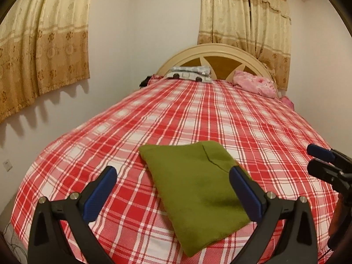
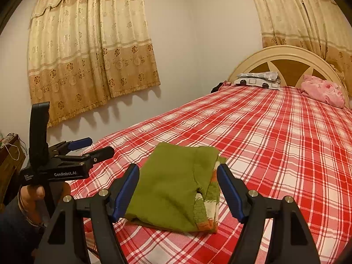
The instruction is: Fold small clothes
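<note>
Garment (image 1: 193,180), green and folded into a compact rectangle, is lying on the plaid bedspread (image 1: 198,114) just ahead of both sets of jaws. Left gripper (image 1: 173,176) is standing fully spread, holding nothing; right gripper (image 2: 178,176) is standing partly spread, also empty. Risk: a pad is likely snagging the loose patterned edge nearest the right jaws, undoing the fold.

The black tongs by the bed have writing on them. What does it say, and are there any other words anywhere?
"GenRobot.AI": white letters on the side of the left tongs.
Small white label beside it, on the same body: too tiny to read.
Nothing readable on the green garment, bed sheet or curtains.
</note>
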A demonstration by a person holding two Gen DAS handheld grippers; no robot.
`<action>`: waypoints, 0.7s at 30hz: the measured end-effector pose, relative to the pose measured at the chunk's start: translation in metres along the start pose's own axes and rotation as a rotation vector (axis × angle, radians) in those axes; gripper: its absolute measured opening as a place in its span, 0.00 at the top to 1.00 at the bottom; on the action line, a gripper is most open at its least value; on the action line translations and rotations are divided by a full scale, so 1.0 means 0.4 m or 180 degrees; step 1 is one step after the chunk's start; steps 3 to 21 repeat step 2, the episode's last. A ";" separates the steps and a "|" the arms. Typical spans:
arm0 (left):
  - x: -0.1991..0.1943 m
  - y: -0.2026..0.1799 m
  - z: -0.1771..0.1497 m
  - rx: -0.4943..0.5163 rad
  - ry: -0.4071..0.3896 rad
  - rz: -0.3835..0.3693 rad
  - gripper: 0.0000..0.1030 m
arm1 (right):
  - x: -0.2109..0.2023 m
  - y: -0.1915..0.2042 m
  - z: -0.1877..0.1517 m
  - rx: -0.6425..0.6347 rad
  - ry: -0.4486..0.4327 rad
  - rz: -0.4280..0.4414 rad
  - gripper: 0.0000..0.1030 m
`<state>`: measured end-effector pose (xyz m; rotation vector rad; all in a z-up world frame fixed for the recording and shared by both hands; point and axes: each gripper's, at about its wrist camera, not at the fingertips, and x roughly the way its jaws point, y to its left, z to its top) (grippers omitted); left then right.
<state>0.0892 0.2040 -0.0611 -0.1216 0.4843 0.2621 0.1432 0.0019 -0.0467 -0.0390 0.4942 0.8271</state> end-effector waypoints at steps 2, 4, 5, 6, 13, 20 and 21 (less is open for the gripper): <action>-0.004 -0.005 0.002 0.0040 -0.0052 0.0006 0.00 | 0.002 0.002 -0.001 -0.0003 0.0013 -0.0002 0.28; -0.004 -0.005 0.002 0.0040 -0.0052 0.0006 0.00 | 0.002 0.002 -0.001 -0.0003 0.0013 -0.0002 0.28; -0.004 -0.005 0.002 0.0040 -0.0052 0.0006 0.00 | 0.002 0.002 -0.001 -0.0003 0.0013 -0.0002 0.28; -0.004 -0.005 0.002 0.0040 -0.0052 0.0006 0.00 | 0.002 0.002 -0.001 -0.0003 0.0013 -0.0002 0.28; -0.004 -0.005 0.002 0.0040 -0.0052 0.0006 0.00 | 0.002 0.002 -0.001 -0.0003 0.0013 -0.0002 0.28; -0.004 -0.005 0.002 0.0040 -0.0052 0.0006 0.00 | 0.002 0.002 -0.001 -0.0003 0.0013 -0.0002 0.28; -0.004 -0.005 0.002 0.0040 -0.0052 0.0006 0.00 | 0.002 0.002 -0.001 -0.0003 0.0013 -0.0002 0.28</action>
